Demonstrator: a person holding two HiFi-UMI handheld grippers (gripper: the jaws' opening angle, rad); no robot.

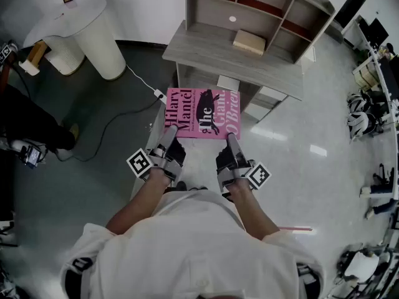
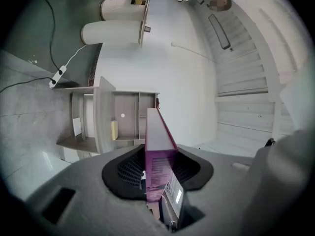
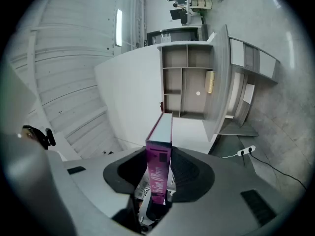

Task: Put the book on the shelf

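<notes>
A pink book [image 1: 202, 113] with black lettering is held flat in the air in front of the grey shelf unit [image 1: 249, 27]. My left gripper [image 1: 167, 136] is shut on its near left edge and my right gripper [image 1: 230, 139] on its near right edge. In the left gripper view the book [image 2: 158, 151] stands edge-on between the jaws, with the shelf unit [image 2: 106, 122] beyond it. The right gripper view shows the book [image 3: 160, 168] clamped the same way, and the shelf unit [image 3: 197, 82] lies ahead.
A tan block [image 1: 249, 41] lies on the shelf unit's desk surface. A white round table [image 1: 81, 27] stands at the left, with a power strip and cable [image 1: 158, 94] on the floor. A person's dark legs [image 1: 31, 126] are at the far left.
</notes>
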